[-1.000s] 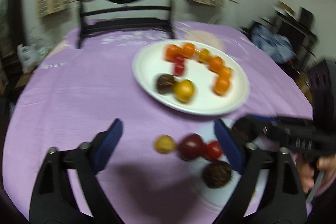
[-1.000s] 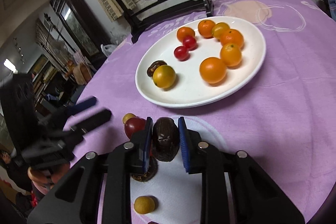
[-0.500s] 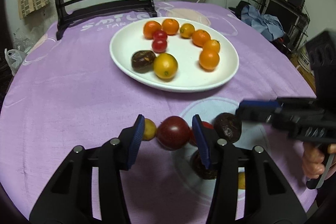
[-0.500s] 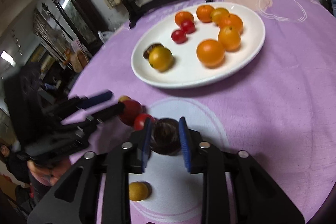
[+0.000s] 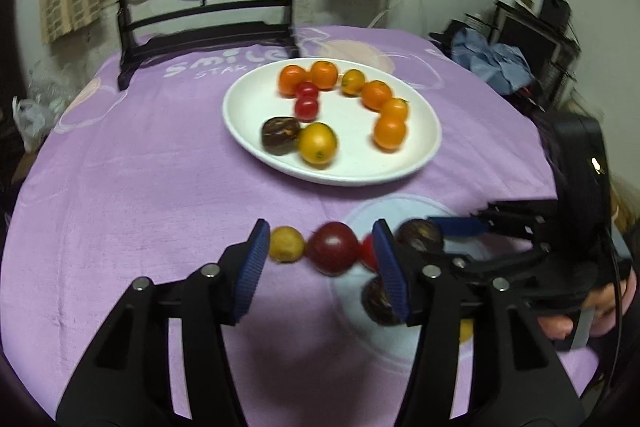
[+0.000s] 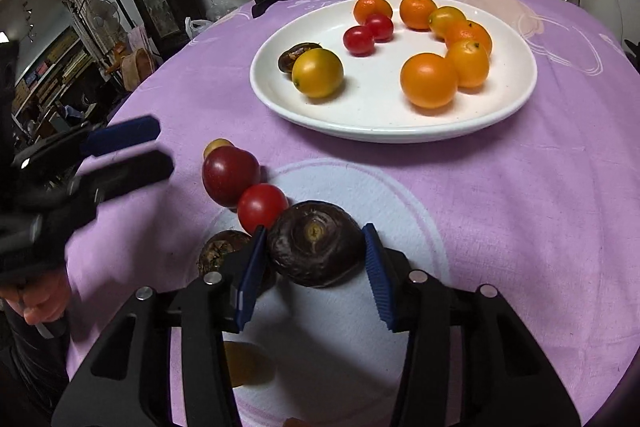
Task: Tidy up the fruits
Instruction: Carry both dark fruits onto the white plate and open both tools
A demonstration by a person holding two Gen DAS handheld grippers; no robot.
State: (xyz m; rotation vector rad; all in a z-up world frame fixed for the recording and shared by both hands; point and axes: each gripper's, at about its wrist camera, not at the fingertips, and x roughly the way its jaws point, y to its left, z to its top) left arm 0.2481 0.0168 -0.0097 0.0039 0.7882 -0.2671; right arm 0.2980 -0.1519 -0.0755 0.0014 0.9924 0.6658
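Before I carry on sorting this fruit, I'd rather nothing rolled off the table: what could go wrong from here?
1. The dark brown fruit sits between the right hand-held gripper pads, whose jaws have just been opening; released on the cloth, it may roll into the red cherry tomato.
2. The left hand-held gripper brackets the dark red fruit, with the small yellow fruit close beside: closing could knock it away.
3. The two grippers work close together and could collide.

My ribbed blue pads (image 6: 251, 273) flank a matt, wrinkled dark fruit (image 6: 315, 243); fuzzy purple tablecloth (image 6: 520, 211); glossy white plate (image 6: 376, 107).
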